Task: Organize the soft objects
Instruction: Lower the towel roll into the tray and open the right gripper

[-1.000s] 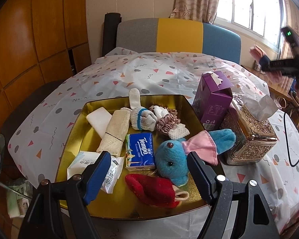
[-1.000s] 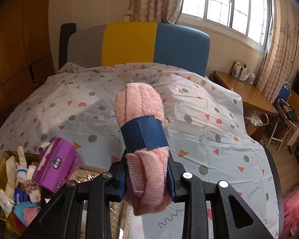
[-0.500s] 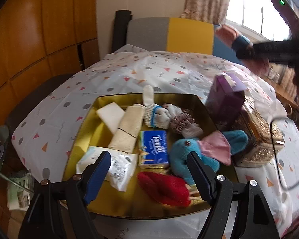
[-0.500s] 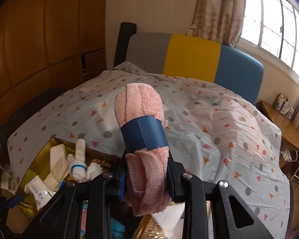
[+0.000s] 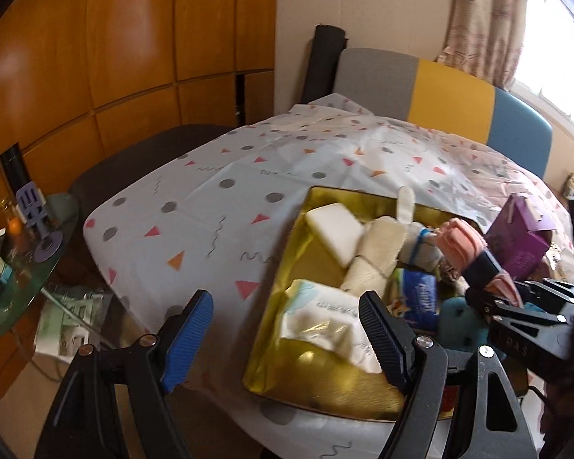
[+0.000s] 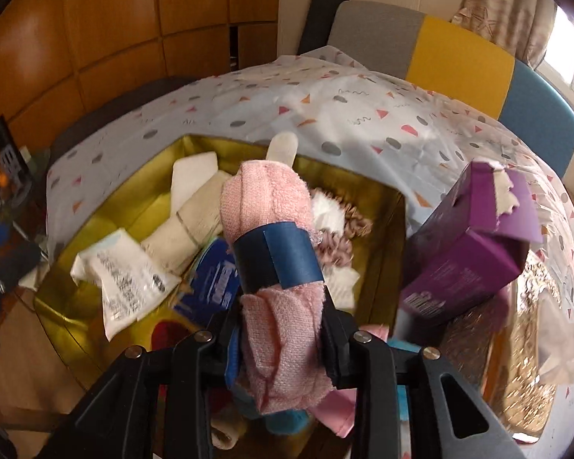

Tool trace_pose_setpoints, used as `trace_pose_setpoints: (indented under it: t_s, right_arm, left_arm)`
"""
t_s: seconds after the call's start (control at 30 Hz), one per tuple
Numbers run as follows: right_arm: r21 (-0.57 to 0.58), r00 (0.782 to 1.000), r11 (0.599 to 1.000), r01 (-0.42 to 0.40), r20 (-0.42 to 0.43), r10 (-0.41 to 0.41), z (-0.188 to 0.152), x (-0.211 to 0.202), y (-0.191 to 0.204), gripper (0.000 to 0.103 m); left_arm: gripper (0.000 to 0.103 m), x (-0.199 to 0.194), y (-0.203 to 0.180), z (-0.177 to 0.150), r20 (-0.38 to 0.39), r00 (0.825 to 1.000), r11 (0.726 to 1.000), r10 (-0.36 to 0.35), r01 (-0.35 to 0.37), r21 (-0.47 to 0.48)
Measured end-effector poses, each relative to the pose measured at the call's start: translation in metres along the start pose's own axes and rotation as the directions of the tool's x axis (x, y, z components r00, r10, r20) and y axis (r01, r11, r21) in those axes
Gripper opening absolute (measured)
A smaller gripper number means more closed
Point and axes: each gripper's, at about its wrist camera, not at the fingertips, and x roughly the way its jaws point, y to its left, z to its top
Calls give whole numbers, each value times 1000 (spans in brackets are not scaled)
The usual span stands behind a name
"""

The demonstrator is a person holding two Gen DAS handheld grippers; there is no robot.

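Above the crowded gold tray [image 6: 107, 199], your right gripper [image 6: 283, 321] fingers are opening around the pink rolled towel [image 6: 271, 222], so it may tumble onto the purple box [image 6: 467, 252]; your left gripper [image 5: 287, 336] hangs open, empty.

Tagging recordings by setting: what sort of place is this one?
Probably a room in a home, set up for tidying: a table under a patterned tablecloth, wooden wall panelling, a curtained window, and a gold tray of soft household items.
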Motion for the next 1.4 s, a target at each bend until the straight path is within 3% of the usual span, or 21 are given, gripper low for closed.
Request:
trace_pose_setpoints:
  t_s: [0.4, 0.77, 1.13, 1.4]
  right_arm:
    - [-19, 982, 993, 115, 151, -111, 0, -42, 12, 63]
    - [-10, 951, 987, 163, 268, -154, 10, -83, 22, 64]
    - [31, 945, 988, 154, 287, -156, 3, -97, 13, 64]
    - [139, 940, 975, 172, 272, -205, -17, -104, -19, 64]
  left_arm:
    - [80, -5, -1, 2, 20, 1000, 1000, -3, 3, -18]
    - [81, -12, -6, 4, 28, 1000, 1000, 2, -2, -13]
    - [83, -24, -26, 5, 43, 999, 999, -15, 14, 31]
    - [87, -31, -57, 5, 51, 996, 993, -70, 65, 97]
